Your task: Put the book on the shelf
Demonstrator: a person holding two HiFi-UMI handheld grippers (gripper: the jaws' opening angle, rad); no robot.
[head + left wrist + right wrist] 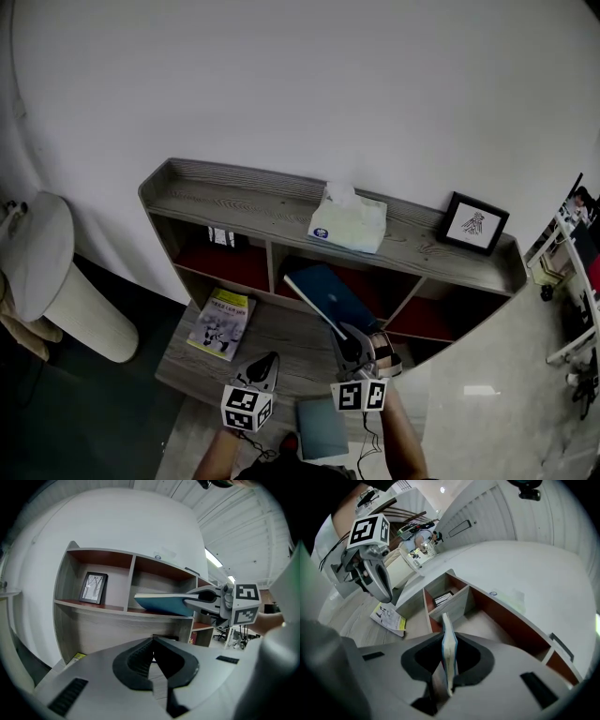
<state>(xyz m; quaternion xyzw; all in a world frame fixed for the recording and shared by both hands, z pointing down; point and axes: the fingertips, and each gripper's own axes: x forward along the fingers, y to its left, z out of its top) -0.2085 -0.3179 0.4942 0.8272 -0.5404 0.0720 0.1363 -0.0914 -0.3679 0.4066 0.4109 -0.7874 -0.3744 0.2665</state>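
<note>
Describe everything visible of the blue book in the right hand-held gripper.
The blue book is thin, with a teal-blue cover and pale page edges. The right hand-held gripper clamps one end, jaws shut on it. Held roughly flat, its free end reaches toward the middle compartment of the wooden shelf. Nothing else visibly touches it.

Nothing can be read as a word, brand or number. The yellow booklet [221, 322] on the board before the shelf [281, 202] carries print too small to make out. The tissue box [348, 221] atop the shelf bears a blue oval mark (illegible). The cubes on the left gripper [269, 360] and right gripper [349, 339], in front of the shelf, show only black-and-white square markers.
</note>
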